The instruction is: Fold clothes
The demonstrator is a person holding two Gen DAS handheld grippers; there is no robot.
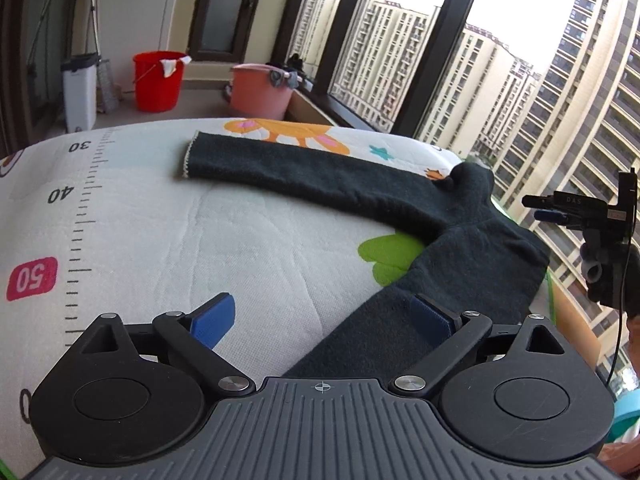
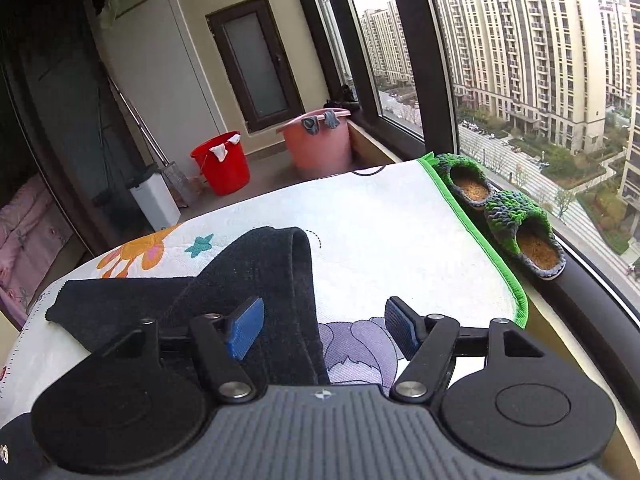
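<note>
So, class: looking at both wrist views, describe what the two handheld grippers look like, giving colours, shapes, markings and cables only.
Both look alike. The left gripper and right gripper each have a grey ribbed body with a small crosshair mark, two round black discs, black linkage arms with silver pivots, and blue ribbed fingers. In the left wrist view, the right gripper shows from the side, black, with a thin black cable hanging from it.

Fuzzy matt dark fleece garment [image 1: 400,204], quilted printed cloth mat [image 1: 224,232], glossy red plastic bucket [image 1: 158,82], chunky knitted slippers [image 2: 516,216]
</note>
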